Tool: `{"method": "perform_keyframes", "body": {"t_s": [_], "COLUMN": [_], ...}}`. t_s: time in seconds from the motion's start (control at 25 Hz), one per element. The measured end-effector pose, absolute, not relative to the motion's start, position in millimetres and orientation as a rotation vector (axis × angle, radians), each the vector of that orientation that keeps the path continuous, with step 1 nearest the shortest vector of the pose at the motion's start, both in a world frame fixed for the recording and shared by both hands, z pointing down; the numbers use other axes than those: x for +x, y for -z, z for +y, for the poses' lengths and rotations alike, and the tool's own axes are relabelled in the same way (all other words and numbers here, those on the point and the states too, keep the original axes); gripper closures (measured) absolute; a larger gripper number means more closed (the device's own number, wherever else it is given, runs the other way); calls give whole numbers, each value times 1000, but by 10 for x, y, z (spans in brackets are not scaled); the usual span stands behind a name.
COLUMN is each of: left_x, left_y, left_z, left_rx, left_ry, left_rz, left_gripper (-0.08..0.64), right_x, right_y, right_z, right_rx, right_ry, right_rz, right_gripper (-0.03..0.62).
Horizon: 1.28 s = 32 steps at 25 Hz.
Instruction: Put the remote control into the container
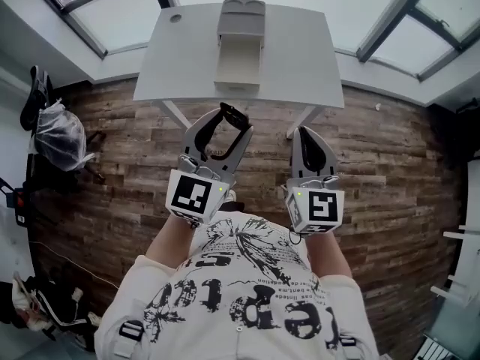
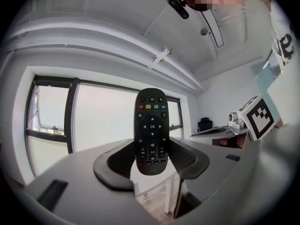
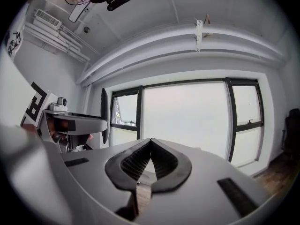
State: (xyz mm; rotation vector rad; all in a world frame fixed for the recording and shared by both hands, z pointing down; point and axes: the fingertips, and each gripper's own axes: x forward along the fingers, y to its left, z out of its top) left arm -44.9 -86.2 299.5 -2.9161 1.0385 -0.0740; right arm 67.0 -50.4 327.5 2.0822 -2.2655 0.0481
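- Closest under the head camera is the person's white printed shirt (image 1: pixel 240 306), with both forearms reaching forward from it over the wooden floor (image 1: pixel 390 163).
- On the left, I see the left gripper (image 1: pixel 227 126) raised near the body, its marker cube (image 1: pixel 191 195) facing up at me.
- From the left gripper view, its jaws are clamped on the black remote control (image 2: pixel 151 130). The remote stands upright between the pads with its buttons toward the camera, gripped by its lower part, and most of its length rises above the jaws.
- On the right, the right gripper (image 1: pixel 307 133) sits level with the left one and apart from it, its own marker cube (image 1: pixel 319 210) also facing up.
- From the right gripper view, its jaws are pressed together at the tips with nothing between them.
- Farther off stands a white table (image 1: pixel 300 51), well beyond both grippers.
- At the middle of that table rests the grey container (image 1: pixel 240 47), an open box with its raised lid at the far end. The remote is not in it and is held in the air, well short of the table.
- At the far left, a clear plastic bag (image 1: pixel 60 137) lies on the floor by the wall.
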Motion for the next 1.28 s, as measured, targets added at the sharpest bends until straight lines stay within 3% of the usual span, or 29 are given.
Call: {"method": "perform_keyframes", "body": {"t_s": [0.48, 1.28], "left_x": [-901, 185], "left_y": [-3254, -3197], "left_z": [-2107, -3266], "left_rx": [-2984, -2726], "left_ry": [142, 180], "left_rz": [1064, 1614], "left_gripper": [327, 327], "right_x": [414, 1839], "right_y": [-3489, -3383], "right_z": [-1689, -3312], "right_rx": [2114, 1733], "right_ry": [-151, -92], "right_rz": [-2171, -2503], "right_gripper": [589, 588]}}
